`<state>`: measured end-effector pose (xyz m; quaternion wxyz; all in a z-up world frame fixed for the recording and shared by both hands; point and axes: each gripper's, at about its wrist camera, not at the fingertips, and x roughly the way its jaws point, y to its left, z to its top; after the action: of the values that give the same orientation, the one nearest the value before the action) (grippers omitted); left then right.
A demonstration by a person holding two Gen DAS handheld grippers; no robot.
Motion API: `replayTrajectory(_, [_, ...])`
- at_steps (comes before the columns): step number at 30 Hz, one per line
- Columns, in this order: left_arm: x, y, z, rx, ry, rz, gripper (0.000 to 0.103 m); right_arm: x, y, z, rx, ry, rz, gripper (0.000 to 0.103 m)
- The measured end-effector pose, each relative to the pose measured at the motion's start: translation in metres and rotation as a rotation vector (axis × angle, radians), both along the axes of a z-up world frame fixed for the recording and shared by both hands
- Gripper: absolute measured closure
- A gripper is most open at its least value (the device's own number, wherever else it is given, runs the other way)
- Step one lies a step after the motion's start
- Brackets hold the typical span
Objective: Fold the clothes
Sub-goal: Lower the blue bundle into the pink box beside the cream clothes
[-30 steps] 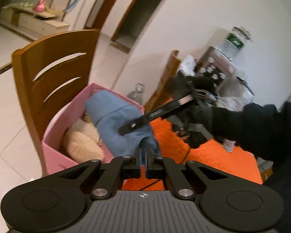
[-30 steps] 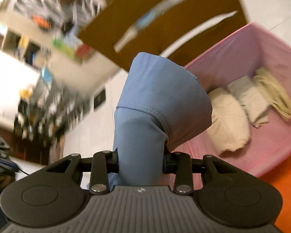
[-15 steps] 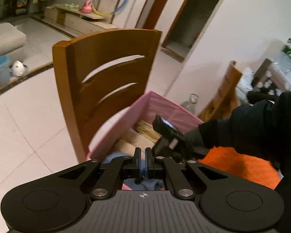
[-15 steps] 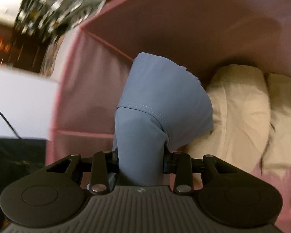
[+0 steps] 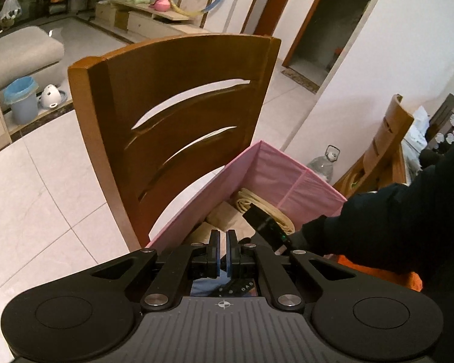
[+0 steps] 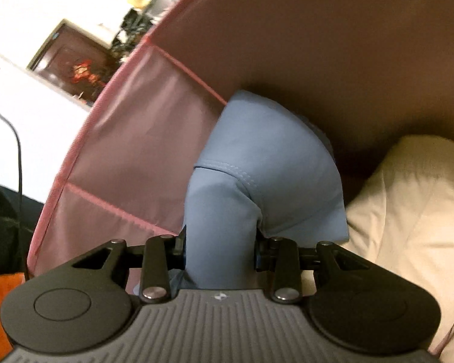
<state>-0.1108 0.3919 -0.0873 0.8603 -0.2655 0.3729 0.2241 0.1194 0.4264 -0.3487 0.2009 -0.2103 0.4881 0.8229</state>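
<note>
A tiled living room with a wooden chair (image 5: 178, 127) surrounds a pink fabric bin (image 5: 272, 175) that sits on an orange surface (image 5: 378, 272). The left tool (image 5: 223, 252) hovers over the bin's near edge, its fingers almost pressed together with only a thin slit between them and nothing pinched. The right tool (image 6: 221, 242) reaches down inside the bin, pinching the folded blue garment (image 6: 266, 166) against the bin's wall, just beside a folded cream garment (image 6: 408, 211).

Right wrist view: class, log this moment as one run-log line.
right gripper: shut on folded blue garment | position: inside pink fabric bin | beside: cream folded cloth | left gripper: shut
</note>
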Motion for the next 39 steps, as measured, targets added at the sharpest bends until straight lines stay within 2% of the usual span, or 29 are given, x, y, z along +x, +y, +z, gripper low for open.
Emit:
replayTrajectory(4, [0.011,-0.003,-0.003,-0.003,0.020,0.012,0.099,0.001,-0.015,0.029,0.102,0.049,0.032,0.063])
replayTrajectory(8, [0.019,-0.007,-0.005,-0.005,0.037,0.013,0.099,0.009,-0.018,0.045,0.166,0.101,0.030,0.063])
replayTrajectory(15, [0.028,-0.016,-0.011,-0.010,0.064,0.003,0.099,-0.004,-0.011,0.025,0.033,0.036,-0.036,0.059])
replayTrajectory(20, [0.028,-0.014,-0.012,-0.024,0.067,0.017,0.099,-0.017,-0.010,0.014,-0.076,-0.025,-0.086,0.044])
replayTrajectory(22, [0.028,-0.013,-0.012,-0.027,0.061,0.019,0.099,-0.022,-0.009,0.010,-0.119,-0.050,-0.105,0.035])
replayTrajectory(24, [0.027,-0.013,-0.010,-0.029,0.050,0.016,0.099,-0.028,-0.009,0.007,-0.159,-0.075,-0.125,0.031])
replayTrajectory(25, [0.026,-0.013,-0.009,-0.030,0.045,0.014,0.099,-0.031,-0.011,0.017,-0.146,-0.099,-0.127,0.028])
replayTrajectory(28, [0.023,-0.012,-0.006,-0.032,0.025,0.017,0.098,-0.043,-0.018,0.052,-0.082,-0.197,-0.130,0.026])
replayTrajectory(32, [0.018,-0.012,-0.001,-0.034,-0.002,0.020,0.098,-0.063,-0.029,0.102,0.015,-0.354,-0.133,0.026])
replayTrajectory(35, [0.014,-0.012,0.003,-0.035,-0.022,0.023,0.098,-0.063,-0.038,0.139,0.038,-0.451,-0.170,0.035])
replayTrajectory(38, [0.007,-0.012,0.006,-0.029,-0.036,0.035,0.098,-0.069,-0.048,0.150,0.012,-0.501,-0.168,0.047])
replayTrajectory(39, [0.005,-0.012,0.007,-0.027,-0.040,0.039,0.098,-0.071,-0.051,0.154,0.003,-0.518,-0.167,0.055])
